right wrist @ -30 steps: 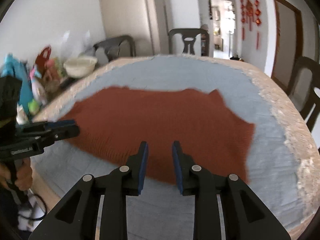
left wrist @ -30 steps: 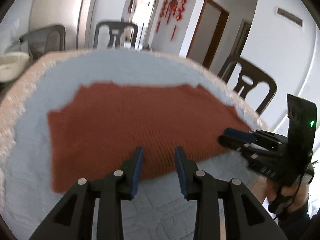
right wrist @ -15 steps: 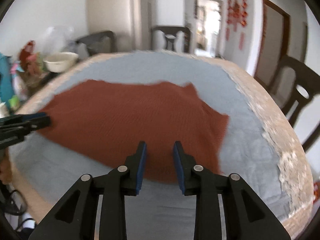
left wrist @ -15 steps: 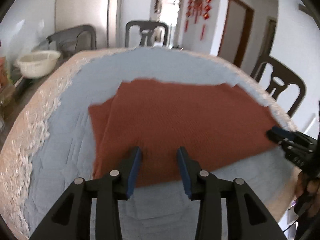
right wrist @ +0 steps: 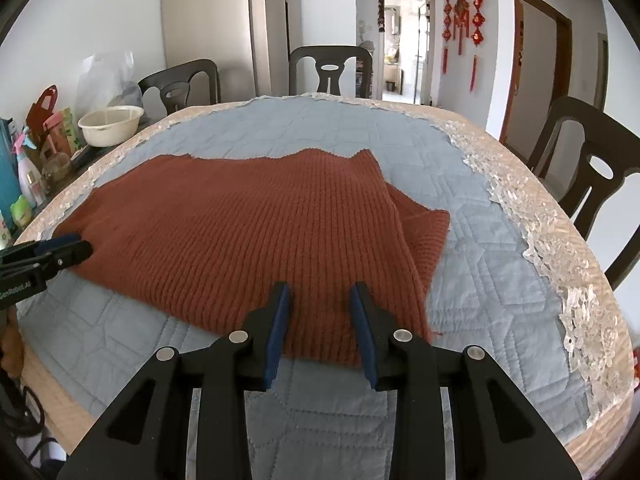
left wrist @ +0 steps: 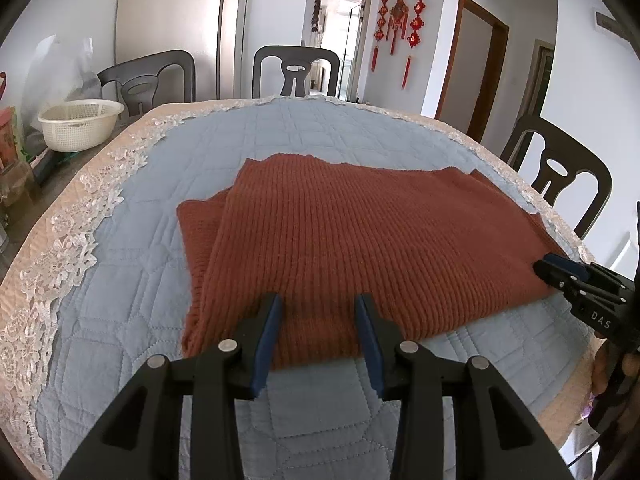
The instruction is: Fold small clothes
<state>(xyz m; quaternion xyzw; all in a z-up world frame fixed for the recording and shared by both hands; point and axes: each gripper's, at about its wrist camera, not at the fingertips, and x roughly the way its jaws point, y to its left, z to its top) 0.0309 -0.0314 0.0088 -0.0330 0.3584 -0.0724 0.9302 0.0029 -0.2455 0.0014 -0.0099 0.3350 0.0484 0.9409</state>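
A rust-red knitted garment (left wrist: 360, 240) lies flat on the blue quilted table cover (left wrist: 140, 280), a lower layer showing at one side edge. It also shows in the right wrist view (right wrist: 248, 232). My left gripper (left wrist: 319, 304) is open and empty, its tips over the garment's near edge. My right gripper (right wrist: 322, 292) is open and empty, its tips over the near edge at the garment's other end. The right gripper shows at the right of the left wrist view (left wrist: 560, 276); the left gripper shows at the left of the right wrist view (right wrist: 68, 248).
A cream basket (left wrist: 80, 124) and bottles (right wrist: 28, 176) stand on a side surface at the left. Dark chairs (left wrist: 296, 72) (right wrist: 592, 168) ring the table. A lace border (right wrist: 560, 248) edges the cover.
Both grippers have swung outwards along the garment's near edge, the left to its left end and the right to its right end. Both stayed open.
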